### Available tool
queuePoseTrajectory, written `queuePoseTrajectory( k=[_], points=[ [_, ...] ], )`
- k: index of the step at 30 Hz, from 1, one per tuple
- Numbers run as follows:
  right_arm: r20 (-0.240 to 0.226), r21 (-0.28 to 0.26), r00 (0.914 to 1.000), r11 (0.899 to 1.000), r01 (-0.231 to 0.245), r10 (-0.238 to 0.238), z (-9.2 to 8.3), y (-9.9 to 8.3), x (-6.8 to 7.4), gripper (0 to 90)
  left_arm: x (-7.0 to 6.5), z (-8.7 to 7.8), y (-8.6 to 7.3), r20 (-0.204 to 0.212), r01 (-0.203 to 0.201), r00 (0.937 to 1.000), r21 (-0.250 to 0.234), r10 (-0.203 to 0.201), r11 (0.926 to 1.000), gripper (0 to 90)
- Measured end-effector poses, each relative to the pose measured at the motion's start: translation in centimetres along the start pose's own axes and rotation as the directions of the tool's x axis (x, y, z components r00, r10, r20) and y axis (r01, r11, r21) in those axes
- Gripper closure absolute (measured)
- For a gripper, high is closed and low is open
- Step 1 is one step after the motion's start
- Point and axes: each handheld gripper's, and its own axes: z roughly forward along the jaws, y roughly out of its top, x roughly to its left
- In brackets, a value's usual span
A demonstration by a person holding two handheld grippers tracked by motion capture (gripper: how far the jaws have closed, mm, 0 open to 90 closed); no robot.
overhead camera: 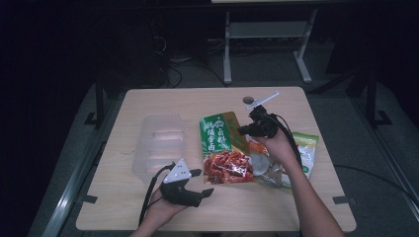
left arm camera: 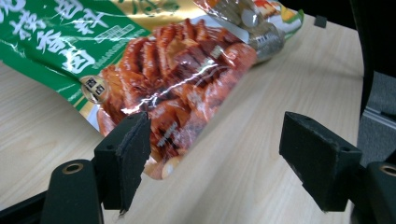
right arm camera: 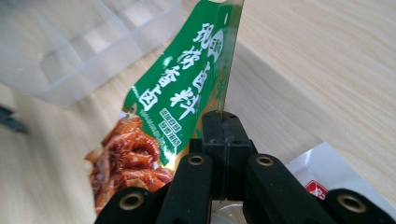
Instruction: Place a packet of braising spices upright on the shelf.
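right gripper (right arm camera: 223, 128) jaws clamping green packet (right arm camera: 187, 88) edge

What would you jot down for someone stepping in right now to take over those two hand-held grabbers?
Right gripper: fingers shut on the edge of the green-and-red food pouch, tilting that side up off the table.
Left gripper: fingers open, nothing between the pads, facing the pouch's lower end.
Clear plastic tray lies left of the pouch with nothing in it. A second packet lies to the pouch's right, partly under it.
Done: pouch gripped.
Left: probably move it to the tray; the left gripper could steady the free end.
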Motion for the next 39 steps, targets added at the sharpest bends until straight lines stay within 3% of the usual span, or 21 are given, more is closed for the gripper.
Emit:
queuePoseTrajectory(
  k=[6,11,14,16,19,22,23,25,27,29,30,33,34,35,36,39],
  points=[
    [-0.012,-0.088,0.9996,0.996,0.024,-0.025,-2.3,-1.0,1.1,90.0,0.6,1.0,0.8,-0.008,0.041,0.9991,-0.01,-0.042,0.9991,24.6],
    [-0.018,-0.17,0.9974,0.983,0.065,-0.069,-4.2,-2.2,2.3,90.0,1.7,2.6,1.5,-0.059,0.08,0.9951,-0.003,-0.08,0.9968,23.9],
    [-0.013,-0.191,0.9967,0.979,0.076,-0.08,-4.8,-2.6,2.7,90.0,2.2,3.5,1.8,-0.106,0.106,0.9888,0.004,-0.105,0.9944,23.8],
    [-0.013,-0.204,0.9958,0.975,0.086,-0.09,-5.1,-2.9,3.0,90.0,2.8,3.9,1.9,-0.124,0.101,0.9874,0.017,-0.098,0.9947,23.7],
    [-0.017,-0.226,0.9945,0.969,0.096,-0.103,-5.5,-3.2,3.3,90.0,3.5,4.8,2.2,-0.112,0.139,0.9844,0.03,-0.135,0.9898,25.1],
    [-0.033,-0.242,0.9946,0.966,0.088,-0.099,-5.5,-3.5,3.2,90.0,4.4,5.5,2.4,-0.045,0.208,0.9775,0.033,-0.206,0.9776,27.5],
    [-0.045,-0.237,0.9944,0.968,0.083,-0.096,-5.2,-3.7,3.1,90.0,4.7,5.9,2.6,-0.044,0.222,0.9745,0.036,-0.22,0.9745,30.6],
    [-0.039,-0.231,0.9945,0.969,0.086,-0.097,-5.2,-3.8,3.0,90.0,4.9,6.1,2.8,-0.022,0.222,0.975,0.029,-0.221,0.9747,33.4],
    [-0.049,-0.231,0.9944,0.97,0.08,-0.093,-5.1,-3.9,2.9,90.0,4.5,6.4,3.2,-0.034,0.255,0.9664,0.01,-0.255,0.9668,37.1],
    [-0.047,-0.224,0.9948,0.971,0.077,-0.09,-5.0,-4.1,2.8,90.0,4.0,6.7,3.4,-0.082,0.25,0.9654,0.015,-0.248,0.9682,41.5],
    [-0.053,-0.221,0.9948,0.973,0.073,-0.087,-5.0,-4.2,2.7,90.0,3.9,6.8,3.4,-0.086,0.259,0.9625,0.011,-0.257,0.9657,43.4],
    [-0.054,-0.218,0.9945,0.973,0.075,-0.089,-5.2,-4.5,2.5,90.0,3.8,7.2,3.2,-0.09,0.252,0.964,0.014,-0.25,0.9676,41.1],
    [-0.058,-0.224,0.9939,0.972,0.078,-0.093,-5.4,-4.5,2.5,90.0,3.8,7.3,3.2,-0.095,0.248,0.9648,0.02,-0.245,0.9685,35.1],
    [-0.064,-0.231,0.9937,0.97,0.075,-0.092,-5.5,-4.6,2.4,90.0,3.9,7.5,3.1,-0.083,0.251,0.9651,0.022,-0.249,0.9677,33.8],
    [-0.07,-0.236,0.9932,0.969,0.075,-0.093,-5.6,-4.6,2.4,90.0,3.9,7.7,3.1,-0.069,0.281,0.9579,0.019,-0.279,0.9596,32.5],
    [-0.075,-0.237,0.9924,0.968,0.077,-0.097,-5.6,-4.6,2.4,90.0,4.3,8.0,3.1,-0.045,0.287,0.9573,0.035,-0.286,0.9572,31.5]
  ],
)
